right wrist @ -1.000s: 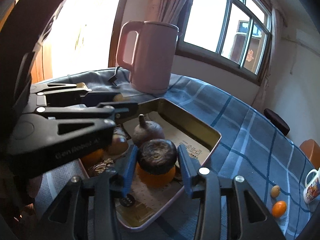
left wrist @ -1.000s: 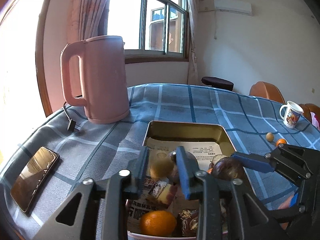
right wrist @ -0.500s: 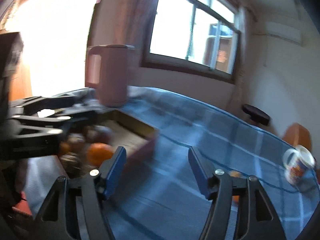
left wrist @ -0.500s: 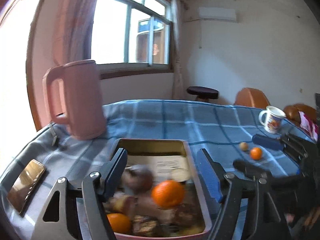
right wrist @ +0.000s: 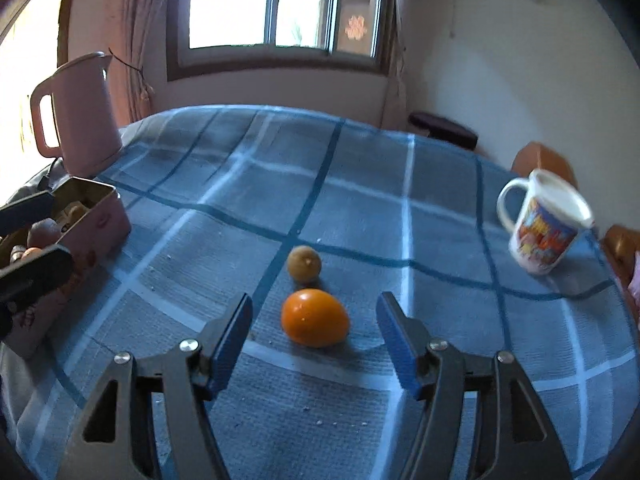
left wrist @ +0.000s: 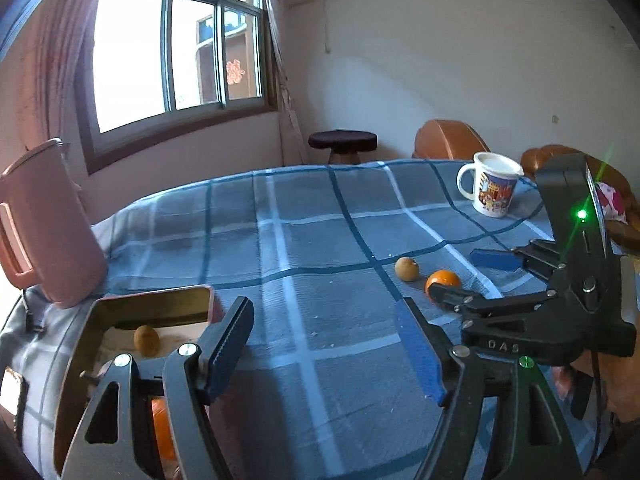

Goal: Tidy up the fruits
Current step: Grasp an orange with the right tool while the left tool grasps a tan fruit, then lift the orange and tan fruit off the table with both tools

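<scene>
An orange [right wrist: 314, 323] and a small brown kiwi [right wrist: 304, 263] lie loose on the blue checked tablecloth. My right gripper [right wrist: 314, 334] is open and empty, low over the cloth, its jaws either side of the orange. In the left wrist view the orange [left wrist: 443, 281] and kiwi [left wrist: 407, 268] sit at right, by the right gripper [left wrist: 466, 278]. My left gripper [left wrist: 326, 344] is open and empty above bare cloth. The metal tin [left wrist: 156, 304] at lower left holds a kiwi [left wrist: 146, 340] and an orange [left wrist: 162, 432]; it also shows at left in the right wrist view [right wrist: 102, 216].
A pink kettle [left wrist: 44, 224] stands at the left behind the tin, also in the right wrist view [right wrist: 80, 116]. A printed white mug [right wrist: 546, 228] stands on the right side of the table. A stool [left wrist: 343, 142] and brown chairs [left wrist: 450, 140] are beyond the table.
Both grippers have opened, left their fruits in the tin and swung right. The right gripper has gone down to the loose orange and now straddles it.
</scene>
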